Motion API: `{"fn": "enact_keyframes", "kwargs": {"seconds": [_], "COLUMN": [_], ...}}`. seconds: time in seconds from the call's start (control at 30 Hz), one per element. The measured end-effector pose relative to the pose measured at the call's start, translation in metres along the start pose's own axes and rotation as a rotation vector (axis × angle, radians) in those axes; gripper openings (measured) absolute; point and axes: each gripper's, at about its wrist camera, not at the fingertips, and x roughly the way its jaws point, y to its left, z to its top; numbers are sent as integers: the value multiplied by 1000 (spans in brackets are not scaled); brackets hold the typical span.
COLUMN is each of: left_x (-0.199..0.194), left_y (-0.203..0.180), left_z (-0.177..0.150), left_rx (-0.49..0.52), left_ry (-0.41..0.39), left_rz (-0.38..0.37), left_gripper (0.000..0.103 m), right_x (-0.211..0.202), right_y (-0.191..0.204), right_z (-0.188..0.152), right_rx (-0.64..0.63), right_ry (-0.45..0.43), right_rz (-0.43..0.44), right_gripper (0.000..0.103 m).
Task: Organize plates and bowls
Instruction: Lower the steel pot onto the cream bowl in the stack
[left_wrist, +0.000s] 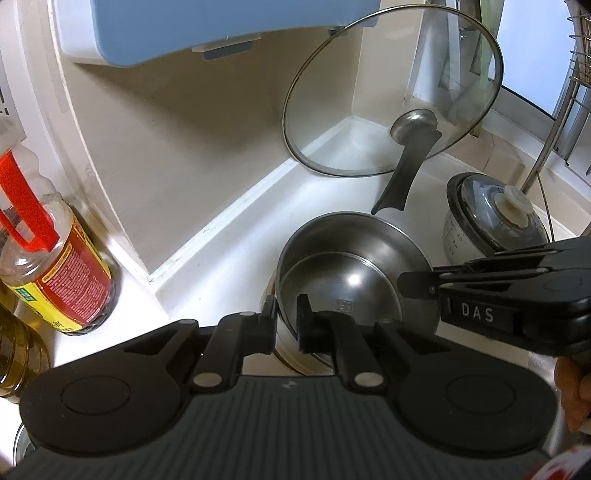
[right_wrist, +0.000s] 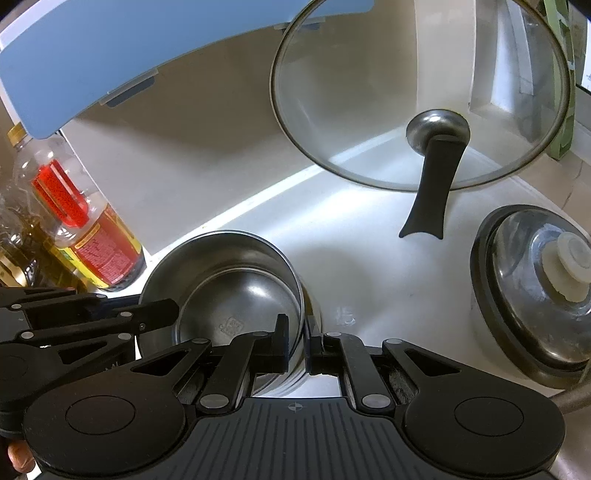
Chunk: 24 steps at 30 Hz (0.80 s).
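A stack of nested stainless steel bowls is low over the white counter; I cannot tell if it rests on it. My left gripper is shut on the stack's near rim, one finger inside and one outside. In the right wrist view the left gripper comes in from the left edge. My right gripper is shut on the opposite rim, and in the left wrist view the right gripper reaches in from the right. A person's hand holds it.
A glass lid with a black handle leans in the wall corner behind the bowls. A small lidded pot with a white knob stands to the right. Oil bottles crowd the left edge. A blue and white appliance hangs above, and a wire rack stands far right.
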Motion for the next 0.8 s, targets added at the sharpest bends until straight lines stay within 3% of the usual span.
{"fn": "enact_keyframes", "kwargs": {"seconds": [0.6,0.8], "left_x": [16,11], "left_y": [6,8], "left_z": [3,1], "left_rx": [-3,-12], "left_ry": [67,56], "left_rz": [-35,-59], "left_gripper": [9,11], "right_x": [14,10], "right_y": [2,-2], "right_z": [10,13], "right_rx": [4,16], "right_ry": [70,30], "right_rz": [-19,-2], "right_gripper": [8,8]}}
